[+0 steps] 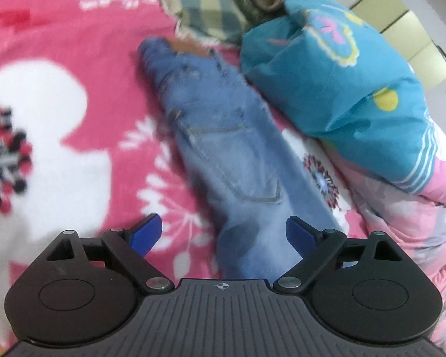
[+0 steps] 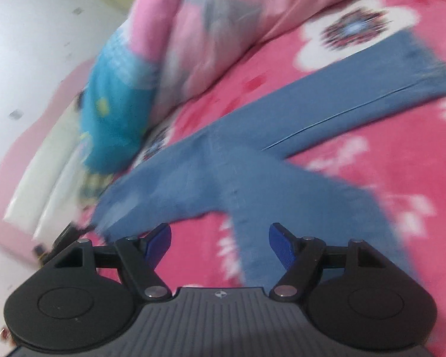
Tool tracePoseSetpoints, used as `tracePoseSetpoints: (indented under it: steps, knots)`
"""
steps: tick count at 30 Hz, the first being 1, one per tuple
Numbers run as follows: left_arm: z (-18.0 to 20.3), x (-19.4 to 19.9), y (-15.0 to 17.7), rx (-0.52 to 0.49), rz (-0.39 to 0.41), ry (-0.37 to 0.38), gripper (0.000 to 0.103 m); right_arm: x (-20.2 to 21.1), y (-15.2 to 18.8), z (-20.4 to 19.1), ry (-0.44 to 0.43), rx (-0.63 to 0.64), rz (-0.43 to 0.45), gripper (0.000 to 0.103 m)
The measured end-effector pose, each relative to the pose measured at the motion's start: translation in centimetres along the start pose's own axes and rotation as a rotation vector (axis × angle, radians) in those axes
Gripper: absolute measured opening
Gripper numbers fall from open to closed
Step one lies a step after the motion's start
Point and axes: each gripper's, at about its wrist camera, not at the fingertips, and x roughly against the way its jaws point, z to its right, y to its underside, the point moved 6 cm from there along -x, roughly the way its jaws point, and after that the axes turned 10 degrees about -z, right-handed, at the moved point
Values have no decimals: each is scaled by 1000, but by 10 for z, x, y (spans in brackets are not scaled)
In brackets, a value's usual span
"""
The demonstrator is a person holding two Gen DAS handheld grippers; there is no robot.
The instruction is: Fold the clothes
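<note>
1. Both grippers are released and hold nothing: left gripper (image 1: 223, 235) hangs with one leg of the jeans (image 1: 223, 148) lying between and ahead of its spread fingers, untouched; right gripper (image 2: 220, 244) hovers just short of the jeans' crotch
2. Jeans lie flat on the bed (image 1: 74, 59), probably laid out for the next fold; from the right gripper the legs fork, one ahead-right, one under its right finger
3. Count: one pair of jeans, two grippers, one blue pillow (image 1: 342, 74) ahead-right of the left gripper, one checked cloth (image 1: 199, 3) beyond
</note>
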Motion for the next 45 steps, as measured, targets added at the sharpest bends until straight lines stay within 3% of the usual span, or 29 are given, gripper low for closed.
tracePoseSetpoints:
  steps: [3,6,8,11,14,15,17,18,19,24,29,30,31,33,34,35,37,39,42,45]
  knots:
    - [4,-4,1,-27,31,-29,91,19,-1,4,-35,-65,19,76]
    - [8,-7,1,-54,48,-57,91,10,19,-23,-34,39,-54,75]
    - [11,-10,1,-73,60,-75,92,-7,44,-40,125,207,-81,75]
    - [13,-13,3,-109,75,-98,92,-18,69,-49,426,488,-36,75]
    - [15,-16,4,-137,90,-116,95,-39,101,-44,603,730,-102,74]
    - [16,-16,4,-139,95,-121,96,-41,104,-42,606,761,-95,73]
    - [17,-17,3,-131,105,-129,97,-44,111,-40,608,818,-79,44]
    - [18,-18,3,-127,109,-131,97,-41,105,-40,599,797,-73,15]
    - [18,-18,3,-127,111,-133,97,-38,96,-38,601,780,-59,7]
    - [19,-19,3,-124,118,-137,98,-10,9,-30,571,696,47,6]
    - [17,-17,3,-112,119,-118,97,30,-125,-21,576,543,298,8]
    - [16,-17,3,-109,120,-113,97,37,-149,-17,573,497,345,19]
    - [16,-16,3,-106,122,-108,97,44,-172,-12,570,450,392,40]
    - [15,-15,3,-100,124,-97,97,56,-188,8,622,321,478,66]
    - [14,-15,2,-98,124,-93,97,65,-185,18,599,234,526,70]
    - [14,-15,2,-97,124,-89,97,71,-177,26,523,169,547,70]
    - [14,-15,2,-97,125,-87,97,70,-152,43,330,52,500,71]
    - [14,-15,1,-96,125,-85,97,57,-122,55,205,-45,395,70]
    - [14,-16,0,-88,129,-80,97,14,-64,68,45,-183,150,70]
    - [13,-16,0,-81,135,-75,97,-29,-36,79,40,-264,20,71]
